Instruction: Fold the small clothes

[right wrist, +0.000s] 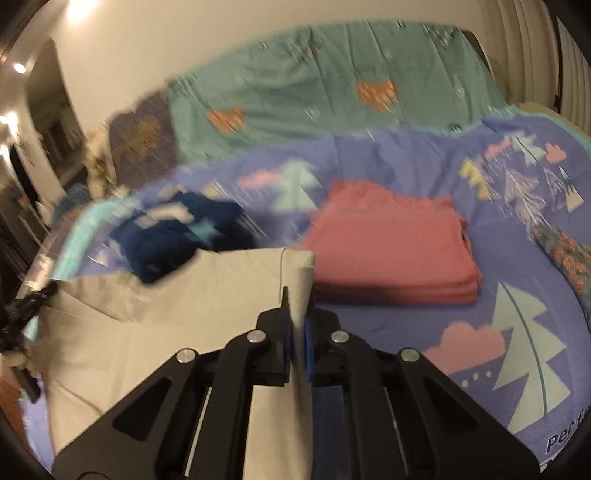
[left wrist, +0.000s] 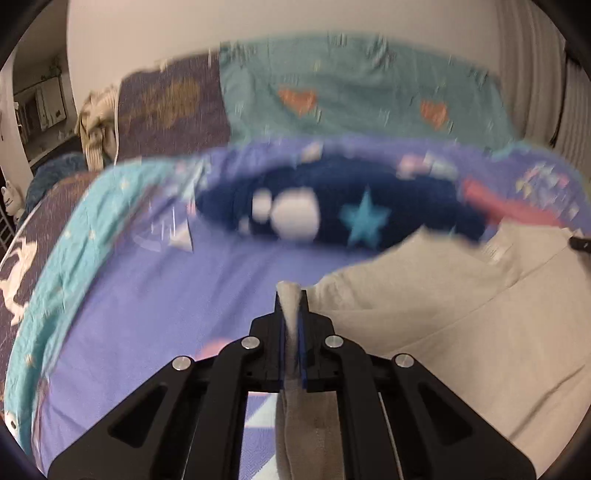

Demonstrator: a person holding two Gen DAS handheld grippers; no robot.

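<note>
Purple tree-print bedspread (right wrist: 424,328) lying across the bed, bearing cut-off lettering "Per", beige garment (right wrist: 155,321) spreading over it beside a folded pink stack (right wrist: 391,251), left gripper (left wrist: 290,299) pinching its corner, right gripper (right wrist: 297,299) clamping its opposite corner

A home bedroom. A bed is spread with a purple tree-print duvet (right wrist: 406,332) and a teal heart-print cover (right wrist: 314,92), set against a plain wall (left wrist: 258,26). Vertical blinds (left wrist: 535,74) hang alongside.

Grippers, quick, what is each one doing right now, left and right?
Left tool: closed on an edge of the beige garment.
Right tool: closed on another edge of the same garment.
</note>
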